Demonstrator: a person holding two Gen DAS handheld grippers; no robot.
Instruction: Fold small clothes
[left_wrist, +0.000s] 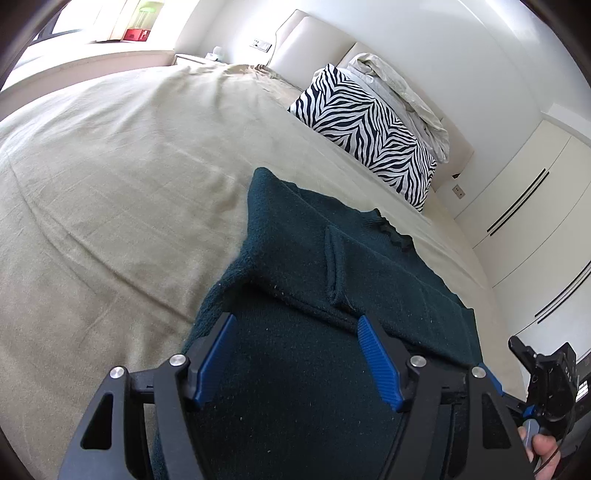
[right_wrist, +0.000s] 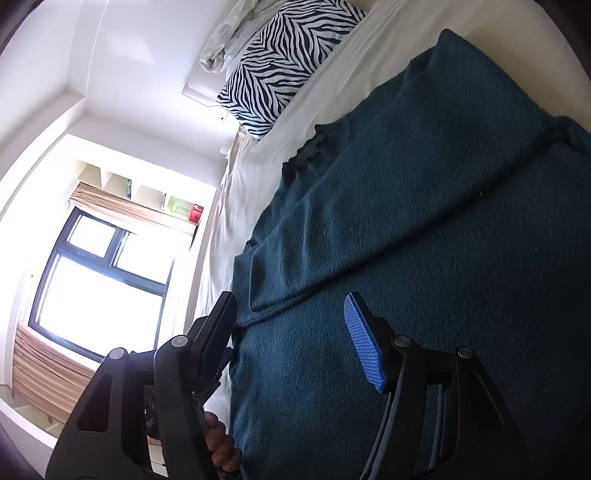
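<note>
Both grippers spread wide over the dark teal sweater (left_wrist: 332, 266) on the bed (left_wrist: 110, 166), left gripper (left_wrist: 295, 354) and right gripper (right_wrist: 291, 332) holding nothing — best to pinch the near hem evenly and fold flat.

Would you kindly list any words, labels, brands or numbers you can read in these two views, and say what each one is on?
No text can be read in either view.
Right tool: pale marks on its black body, too small and blurred to read.
Red box on the shelf: no legible print.
Dark green sweater, zebra pillow: no label or lettering shows.
</note>
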